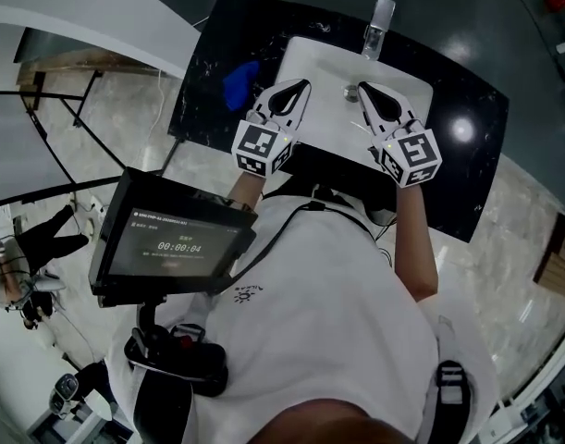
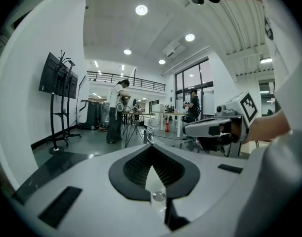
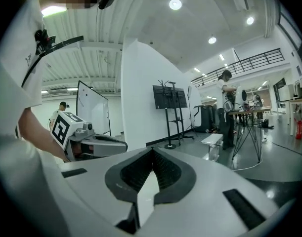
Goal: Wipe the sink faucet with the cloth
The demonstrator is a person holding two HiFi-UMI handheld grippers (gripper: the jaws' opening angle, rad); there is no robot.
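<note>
A blue cloth (image 1: 240, 83) lies crumpled on the black counter (image 1: 467, 169), just left of the white sink (image 1: 310, 58). The chrome faucet (image 1: 379, 18) stands at the sink's far rim, and in the right gripper view the faucet (image 3: 214, 146) shows ahead to the right. My left gripper (image 1: 303, 83) hovers over the sink's near left part, right of the cloth, jaws shut and empty (image 2: 151, 146). Over the sink's near right part my right gripper (image 1: 362, 87) is also shut with nothing in it (image 3: 151, 150). Both point roughly level, away from me.
A monitor on a stand (image 1: 176, 239) sits at my left hip. The sink drain (image 1: 350, 92) lies between the two grippers. In the hall behind are a TV on a stand (image 3: 169, 98), tables with tripods and several people (image 2: 116, 110).
</note>
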